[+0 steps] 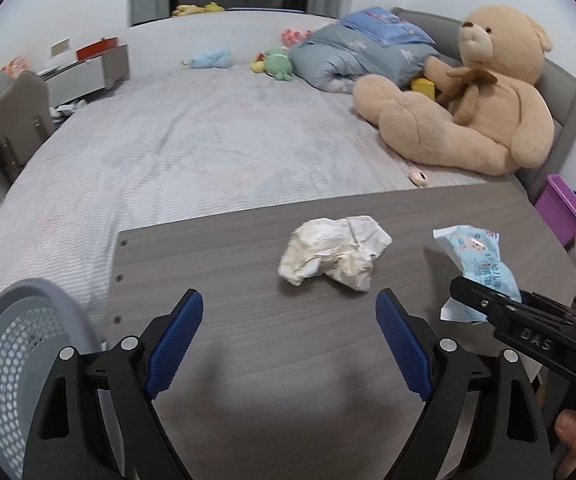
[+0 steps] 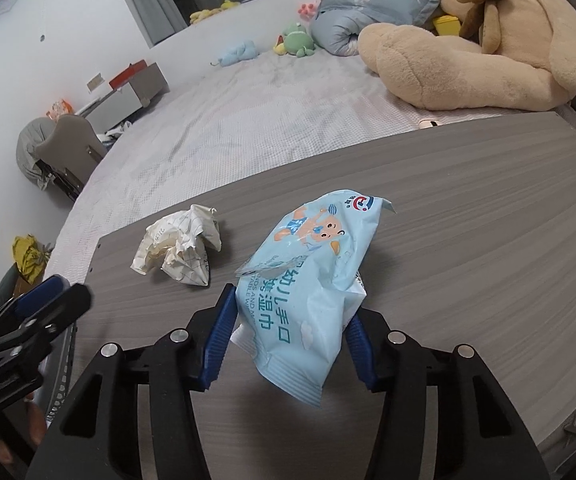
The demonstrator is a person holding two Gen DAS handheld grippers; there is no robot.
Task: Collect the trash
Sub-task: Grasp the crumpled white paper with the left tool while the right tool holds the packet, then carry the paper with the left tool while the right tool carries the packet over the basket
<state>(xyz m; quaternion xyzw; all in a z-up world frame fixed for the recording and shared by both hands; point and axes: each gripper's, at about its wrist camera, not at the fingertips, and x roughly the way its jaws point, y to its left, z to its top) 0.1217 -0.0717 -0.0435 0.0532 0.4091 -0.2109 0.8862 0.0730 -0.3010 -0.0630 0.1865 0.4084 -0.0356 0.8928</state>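
Note:
A crumpled white paper ball [image 1: 333, 252] [image 2: 180, 246] lies on the grey wooden table [image 1: 288, 380] [image 2: 467, 240]. My left gripper [image 1: 288, 300] hovers just short of it, open, with nothing between the blue pads. To the right, a light blue wet-wipe packet [image 2: 307, 272] [image 1: 475, 256] sits between the blue pads of my right gripper [image 2: 293, 300], which press on its lower half from both sides. The packet's far end looks raised off the table. The right gripper's black finger [image 1: 483, 304] covers the packet's near end in the left wrist view.
A grey perforated basket [image 1: 12, 344] stands at the table's left front corner. Behind the table is a bed [image 1: 192, 152] with a big teddy bear [image 1: 467, 112], a folded duvet and small toys. A purple box [image 1: 559, 204] sits at the far right.

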